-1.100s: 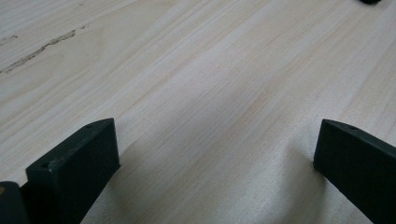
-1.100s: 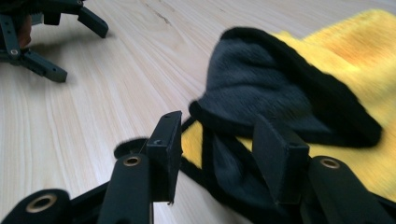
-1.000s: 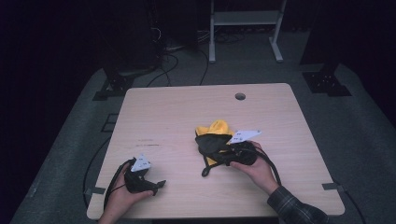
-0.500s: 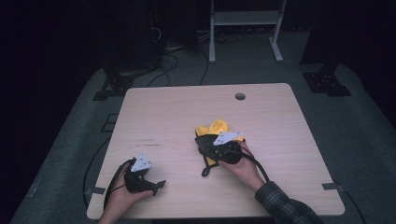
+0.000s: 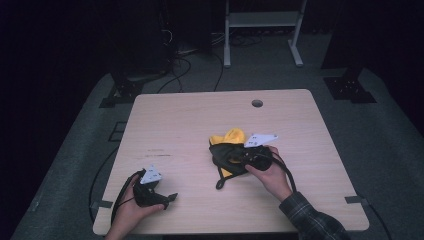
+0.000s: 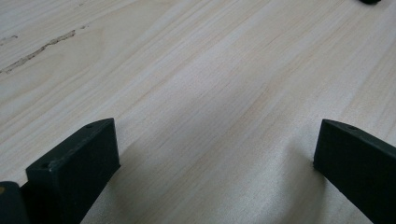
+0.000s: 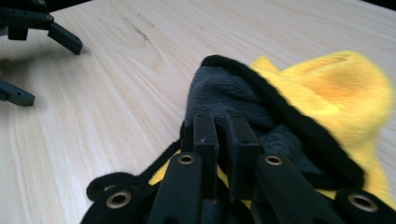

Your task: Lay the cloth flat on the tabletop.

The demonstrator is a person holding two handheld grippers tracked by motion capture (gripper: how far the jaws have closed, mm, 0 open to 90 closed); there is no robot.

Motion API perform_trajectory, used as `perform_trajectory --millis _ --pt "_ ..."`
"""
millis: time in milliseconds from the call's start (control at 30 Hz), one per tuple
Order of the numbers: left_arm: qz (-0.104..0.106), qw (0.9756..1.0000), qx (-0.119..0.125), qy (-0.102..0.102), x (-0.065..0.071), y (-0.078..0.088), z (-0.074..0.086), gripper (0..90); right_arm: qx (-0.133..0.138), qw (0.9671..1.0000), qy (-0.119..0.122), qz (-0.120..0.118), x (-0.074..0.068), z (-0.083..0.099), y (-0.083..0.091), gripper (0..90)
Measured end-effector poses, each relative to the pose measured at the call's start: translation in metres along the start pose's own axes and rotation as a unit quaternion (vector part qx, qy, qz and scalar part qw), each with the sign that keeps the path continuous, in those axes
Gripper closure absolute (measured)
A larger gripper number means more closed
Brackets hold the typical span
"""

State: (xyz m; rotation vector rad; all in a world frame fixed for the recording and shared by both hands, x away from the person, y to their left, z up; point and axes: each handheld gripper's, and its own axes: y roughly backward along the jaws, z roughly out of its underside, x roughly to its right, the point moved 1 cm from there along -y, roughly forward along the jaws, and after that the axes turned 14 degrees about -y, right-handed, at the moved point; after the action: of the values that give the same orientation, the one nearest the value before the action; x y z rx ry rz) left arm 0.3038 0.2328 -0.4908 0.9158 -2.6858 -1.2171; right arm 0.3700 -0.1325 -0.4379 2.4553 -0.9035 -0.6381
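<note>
Since the earlier frame, right gripper fingers have been closing; now they are pinching the black-and-yellow cloth at bench centre. Cloth is running toward 12 o'clock from them. Left gripper, fingers spread and holding nothing, is sitting well apart at 8 o'clock.

Black tongs with brass-ringed screws, grey three-cornered plate, plaid sleeve

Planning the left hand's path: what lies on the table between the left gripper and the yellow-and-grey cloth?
Nothing: in the high view only bare light wooden table separates the left gripper from the yellow-and-grey fleece cloth.
</note>
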Motion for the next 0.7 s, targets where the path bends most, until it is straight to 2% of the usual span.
perform_trajectory --millis 333,533,700 --pt "0.0 1.0 0.001 0.001 0.0 0.0 0.0 0.0 0.03 0.999 -0.029 0.014 0.028 -0.001 0.042 83.7" --pt "0.0 1.0 0.0 0.0 0.0 0.0 0.0 0.0 0.037 0.9979 -0.047 0.027 0.045 0.002 0.06 83.6" --pt "0.0 1.0 0.0 0.0 0.0 0.0 0.0 0.0 0.038 0.9963 -0.062 0.046 0.062 0.01 0.076 83.5"
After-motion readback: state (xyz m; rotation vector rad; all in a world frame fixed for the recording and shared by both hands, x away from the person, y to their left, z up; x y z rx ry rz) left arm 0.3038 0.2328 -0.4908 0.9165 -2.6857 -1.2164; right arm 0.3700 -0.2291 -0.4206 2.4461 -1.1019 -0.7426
